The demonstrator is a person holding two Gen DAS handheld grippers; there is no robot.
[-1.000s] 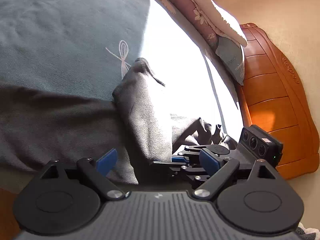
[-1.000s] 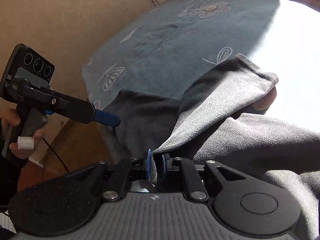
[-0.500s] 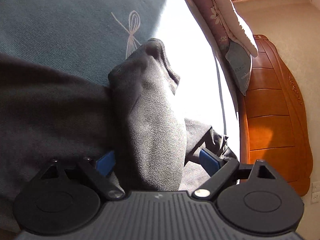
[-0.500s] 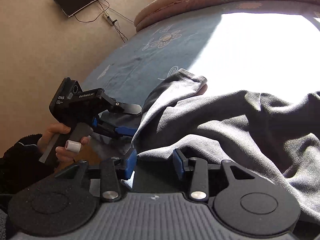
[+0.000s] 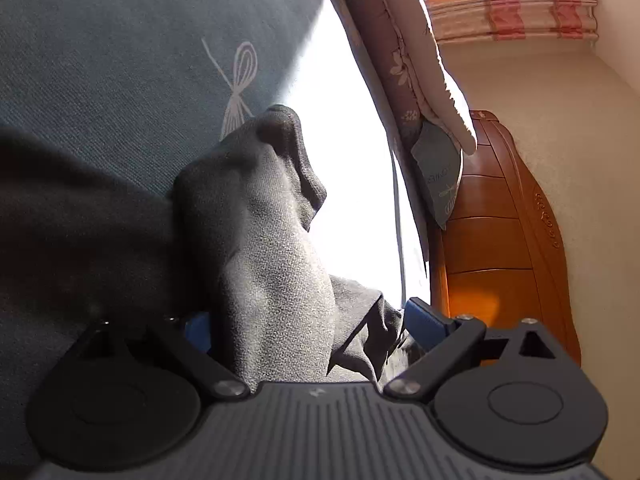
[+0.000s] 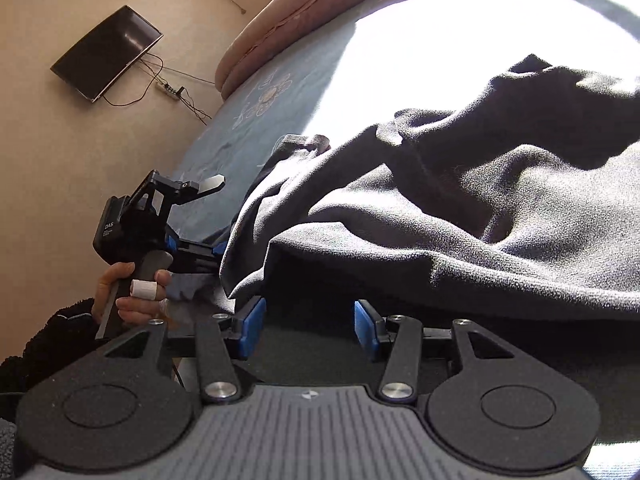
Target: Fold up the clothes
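The bed point(image 6: 280, 80) is carrying the grey garment point(image 6: 460, 216), now lying dropped; the right hand-held gripper point(image 6: 306, 328), just beside its near hem, is spreading, having released it, while the left hand-held gripper point(image 5: 308, 332) is standing spread around a fold

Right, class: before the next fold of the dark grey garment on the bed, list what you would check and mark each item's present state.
1. Right gripper free of cloth: ok; its jaws have just been opening and nothing sits between the pads.
2. Left gripper open: ok.
3. Dark grey garment between the left gripper's fingers: ok, though not pinched.
4. Garment flat: not ok, it is bunched and ridged.
5. Garment fully on the blue bedsheet: cannot tell.
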